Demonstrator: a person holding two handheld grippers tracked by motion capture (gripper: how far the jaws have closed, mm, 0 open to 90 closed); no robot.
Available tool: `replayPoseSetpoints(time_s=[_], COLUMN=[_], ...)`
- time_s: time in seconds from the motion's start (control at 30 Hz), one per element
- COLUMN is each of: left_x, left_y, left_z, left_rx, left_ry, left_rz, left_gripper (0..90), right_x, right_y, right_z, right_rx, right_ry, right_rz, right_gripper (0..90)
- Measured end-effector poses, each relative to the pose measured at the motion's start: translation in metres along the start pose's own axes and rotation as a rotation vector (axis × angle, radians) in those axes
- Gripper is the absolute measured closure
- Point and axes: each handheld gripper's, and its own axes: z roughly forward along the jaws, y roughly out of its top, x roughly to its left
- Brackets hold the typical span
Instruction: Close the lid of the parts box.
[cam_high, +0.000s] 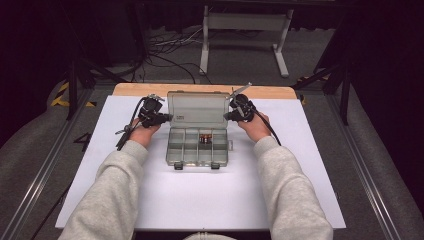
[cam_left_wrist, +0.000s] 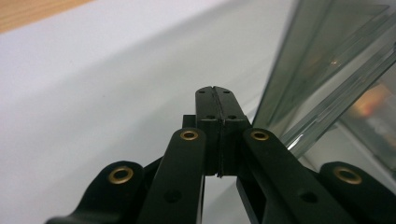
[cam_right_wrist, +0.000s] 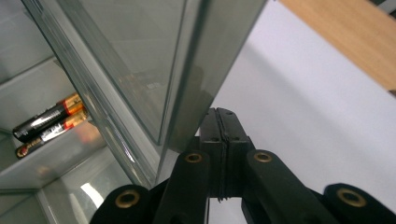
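High view: the box (cam_high: 197, 145) stood mid-tabletop, lid (cam_high: 197, 110) raised. Left gripper (cam_high: 167, 118) and right gripper (cam_high: 226, 116) flanked the lid, fingers fully closed, holding nothing. Likely step: lid handling; next move requires even pressure from both sides.

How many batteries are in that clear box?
2 that I can make out: the batteries lie side by side in one compartment of the clear box, in its back row near the raised lid. More may be hidden behind the lid's edge.
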Motion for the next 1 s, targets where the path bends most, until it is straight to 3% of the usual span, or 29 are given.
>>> replayPoseSetpoints(time_s=[0.5,0.77,1.0], left_x=[-0.003,-0.005,-0.006], left_y=[0.005,0.008,0.007], left_z=[-0.023,-0.035,-0.042], left_rx=[-0.041,-0.07,-0.093], left_ry=[-0.027,-0.038,-0.061], left_rz=[0.011,0.031,0.003], left_gripper=[89.6,89.5,89.5], right_x=[0.006,0.007,0.007], right_y=[0.004,0.003,0.0], right_z=[-0.031,-0.044,-0.054], right_rx=[-0.059,-0.094,-0.123], right_ry=[0.01,0.049,0.074], right_rz=[-0.006,0.008,0.021], right_gripper=[90.0,90.0,90.0])
